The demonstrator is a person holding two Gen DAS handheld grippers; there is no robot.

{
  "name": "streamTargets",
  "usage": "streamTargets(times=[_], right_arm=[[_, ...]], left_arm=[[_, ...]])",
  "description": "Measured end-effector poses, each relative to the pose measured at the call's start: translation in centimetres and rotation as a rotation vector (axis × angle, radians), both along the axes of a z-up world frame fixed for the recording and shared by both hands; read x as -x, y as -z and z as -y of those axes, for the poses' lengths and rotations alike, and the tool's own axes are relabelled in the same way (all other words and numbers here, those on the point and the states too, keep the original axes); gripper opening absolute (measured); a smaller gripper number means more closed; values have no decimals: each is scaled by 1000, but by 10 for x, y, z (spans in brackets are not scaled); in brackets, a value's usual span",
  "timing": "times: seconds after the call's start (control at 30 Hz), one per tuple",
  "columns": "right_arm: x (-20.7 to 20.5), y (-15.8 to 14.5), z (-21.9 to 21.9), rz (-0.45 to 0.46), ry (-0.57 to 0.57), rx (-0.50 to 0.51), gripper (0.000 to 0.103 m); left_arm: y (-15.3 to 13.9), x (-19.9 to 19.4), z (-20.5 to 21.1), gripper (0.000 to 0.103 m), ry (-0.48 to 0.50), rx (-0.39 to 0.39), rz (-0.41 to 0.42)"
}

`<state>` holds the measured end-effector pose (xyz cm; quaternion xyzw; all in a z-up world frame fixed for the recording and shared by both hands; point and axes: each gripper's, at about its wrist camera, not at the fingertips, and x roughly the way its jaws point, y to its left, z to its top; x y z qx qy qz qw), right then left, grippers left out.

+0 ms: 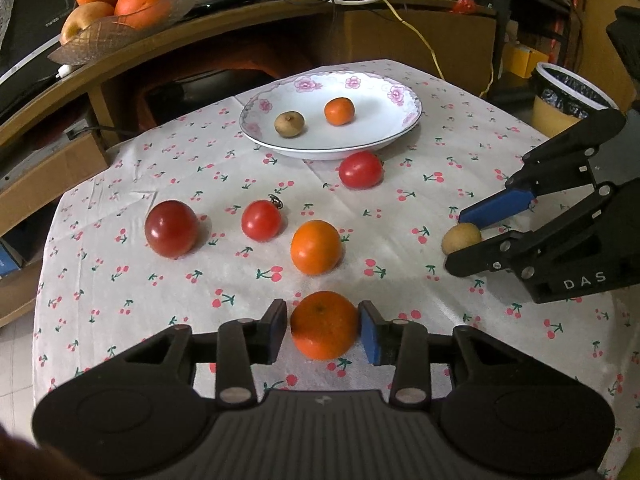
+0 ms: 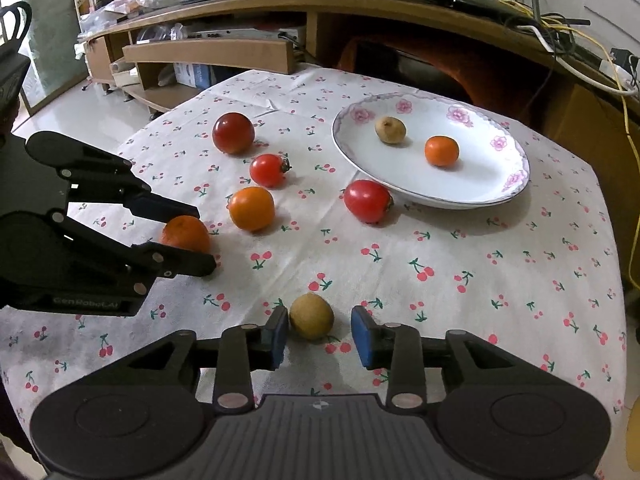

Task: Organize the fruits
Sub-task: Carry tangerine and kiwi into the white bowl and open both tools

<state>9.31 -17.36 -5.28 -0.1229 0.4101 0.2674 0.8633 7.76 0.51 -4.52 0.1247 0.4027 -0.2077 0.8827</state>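
Left wrist view
Left claw [image 1: 323,326]: its pads bracket a mandarin [image 1: 323,325] resting on the table [image 1: 500,320]; the pads look to be at the peel on both sides, but whether they press or only touch cannot be told.
Grip advice: the fruit sits centred between the pads, so a gentle squeeze at its widest girth should hold it without bruising.
Plate [image 1: 404,124]: stands at the far side of the table, holding a small brown fruit [image 1: 289,124] and a small orange fruit [image 1: 339,111].
Path: an orange tomato [image 1: 316,246] and a red tomato [image 1: 360,169] lie between claw and plate, so the lift should clear them before travelling.

Right wrist view
Right claw [image 2: 319,330]: released; a brown longan-like fruit [image 2: 311,316] lies between the pads, just beside the left pad, with a clear gap to the right one.
Grip advice: the claw should shift slightly so the fruit is centred, then close slowly, as a small round fruit can squirt out sideways.
Placement: open room remains on the near part of the plate [image 2: 516,184]; setting down low should stop rolling.
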Motion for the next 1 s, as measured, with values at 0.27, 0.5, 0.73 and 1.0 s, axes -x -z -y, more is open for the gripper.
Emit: streamTargets(times=[0.27, 0.5, 0.73, 1.0], right_arm=[[-4, 0, 1, -17, -4, -17, 22], [-5, -6, 8, -28, 42, -36, 22], [-13, -24, 10, 11, 73, -82, 22], [-39, -37, 18, 28, 142, -126, 22]], left_arm=[[-1, 2, 2, 40, -42, 6, -21], [-11, 2, 8, 39, -45, 12, -26], [-31, -19, 21, 39, -57, 36, 28], [-43, -52, 43, 39, -58, 42, 55]])
